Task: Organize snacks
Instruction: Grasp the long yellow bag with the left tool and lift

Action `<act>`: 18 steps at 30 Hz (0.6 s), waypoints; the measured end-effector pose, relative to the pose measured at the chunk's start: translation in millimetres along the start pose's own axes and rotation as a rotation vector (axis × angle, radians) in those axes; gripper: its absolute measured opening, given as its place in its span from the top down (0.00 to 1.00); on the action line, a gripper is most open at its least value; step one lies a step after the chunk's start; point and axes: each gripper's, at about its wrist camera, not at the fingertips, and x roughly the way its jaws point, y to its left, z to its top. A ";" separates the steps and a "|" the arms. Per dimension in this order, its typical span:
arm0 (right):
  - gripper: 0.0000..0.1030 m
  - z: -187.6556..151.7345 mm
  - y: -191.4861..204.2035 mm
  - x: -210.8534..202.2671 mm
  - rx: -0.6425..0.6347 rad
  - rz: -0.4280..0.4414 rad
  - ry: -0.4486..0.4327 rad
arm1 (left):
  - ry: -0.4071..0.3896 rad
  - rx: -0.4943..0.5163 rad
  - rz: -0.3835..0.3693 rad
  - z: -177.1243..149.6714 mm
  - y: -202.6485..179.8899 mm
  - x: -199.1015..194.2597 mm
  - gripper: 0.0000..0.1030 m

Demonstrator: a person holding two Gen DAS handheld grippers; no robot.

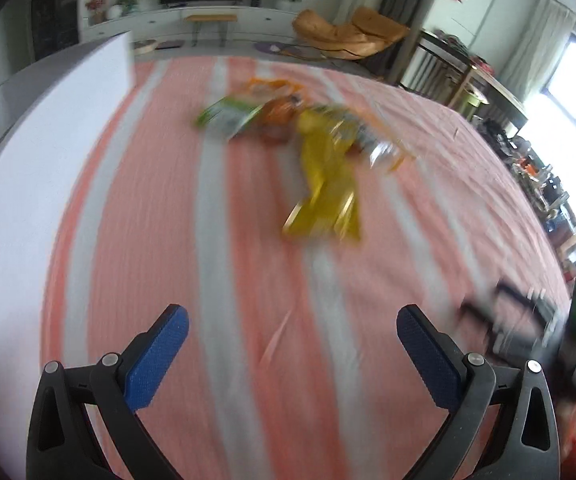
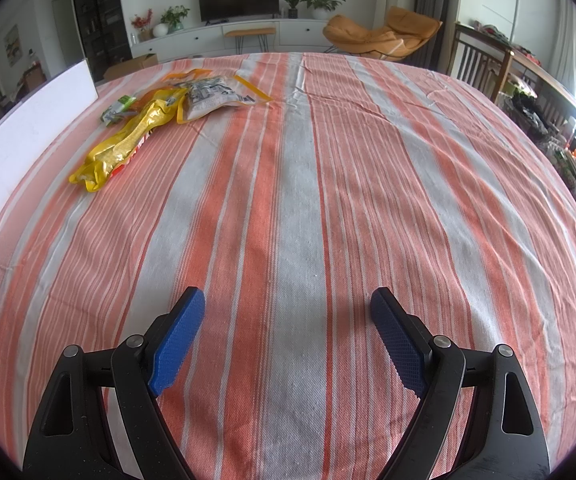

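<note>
Both claws, left claw (image 1: 293,334) and right claw (image 2: 288,314), stand wide apart and empty. The snack packets lie heaped, the yellow packet (image 2: 122,148) nearest, beside the white box (image 2: 28,120). One pinch may drag overlapping neighbours.

A small heap of snack packets sits on the striped cloth of the worktop (image 2: 296,200), toward the upper left of the right wrist frame. A long yellow packet (image 2: 122,148) lies crumpled, stretching down-left from the heap. Behind it, a clear packet with orange edging (image 2: 216,94) lies flat. A green packet (image 2: 119,109) pokes out at the heap's left side. In the left wrist frame the heap is blurred, the yellow packet (image 1: 326,184) nearest.
</note>
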 end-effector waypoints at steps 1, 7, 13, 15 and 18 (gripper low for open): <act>0.15 0.0 0.1 0.0 0.000 0.000 0.000 | 0.007 0.013 0.010 11.8 -4.6 7.9 0.00; 0.15 0.6 1.0 1.1 0.001 0.002 0.000 | 0.129 0.071 0.126 78.8 -28.9 94.6 0.01; 0.14 2.2 1.3 3.2 0.002 0.008 0.000 | 0.061 0.079 0.174 71.0 -30.4 96.6 0.60; 0.14 2.2 1.4 3.0 0.002 0.008 0.000 | 0.056 0.075 0.146 44.3 -24.4 79.7 0.61; 0.14 2.0 1.5 3.2 0.002 0.008 -0.001 | 0.053 0.085 0.144 -7.1 -12.7 45.1 0.61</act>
